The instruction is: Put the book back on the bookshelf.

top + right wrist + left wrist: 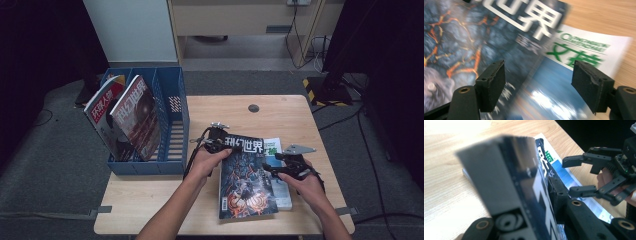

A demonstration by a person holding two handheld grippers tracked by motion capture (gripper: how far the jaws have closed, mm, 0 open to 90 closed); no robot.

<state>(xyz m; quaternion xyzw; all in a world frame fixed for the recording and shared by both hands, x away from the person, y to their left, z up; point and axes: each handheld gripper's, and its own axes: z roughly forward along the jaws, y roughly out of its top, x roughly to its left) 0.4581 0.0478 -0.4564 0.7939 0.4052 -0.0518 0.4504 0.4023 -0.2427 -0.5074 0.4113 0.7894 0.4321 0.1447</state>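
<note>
A dark magazine (pixel 245 175) with white title characters and an orange-veined cover lies on a blue-and-white magazine (pixel 280 150) at the table's front middle. My left gripper (pixel 220 145) is shut on the dark magazine's upper left corner. The left gripper view has its spine (pixel 506 182) raised between the jaws of my left gripper (pixel 524 202). My right gripper (pixel 272 167) hovers open at the dark magazine's right edge. In the right gripper view it (pixel 539 85) straddles the line between the dark cover (pixel 474 32) and the blue-and-white one (pixel 584 50), its pads touching neither. Farther off, the left gripper view shows my right gripper (pixel 570 176) open.
A blue file rack (pixel 172 165) stands at the table's left, with two magazines (pixel 135 117) leaning in its left compartments and its right compartment free. A round cable hole (pixel 253 108) sits near the far edge. Bare wooden table (pixel 150 200) lies at the front left.
</note>
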